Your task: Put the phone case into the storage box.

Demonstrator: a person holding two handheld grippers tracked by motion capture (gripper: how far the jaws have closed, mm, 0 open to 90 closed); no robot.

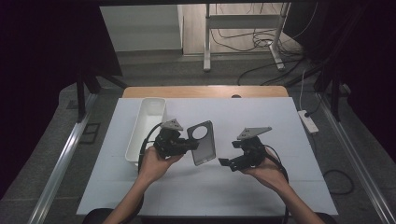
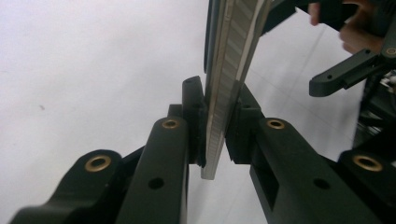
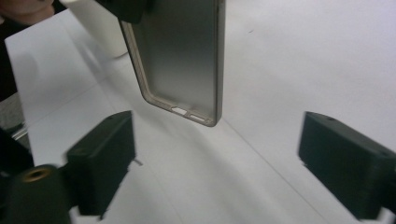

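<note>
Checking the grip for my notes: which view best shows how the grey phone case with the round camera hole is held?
The left gripper view: both pads of the left gripper press on the grey phone case's thin edge. The high view shows the case held up off the table; the right gripper view shows its hollow inside.

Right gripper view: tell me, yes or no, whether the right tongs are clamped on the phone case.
No. The right tongs stand wide apart, and the phone case hangs beyond them, untouched by either pad.
</note>
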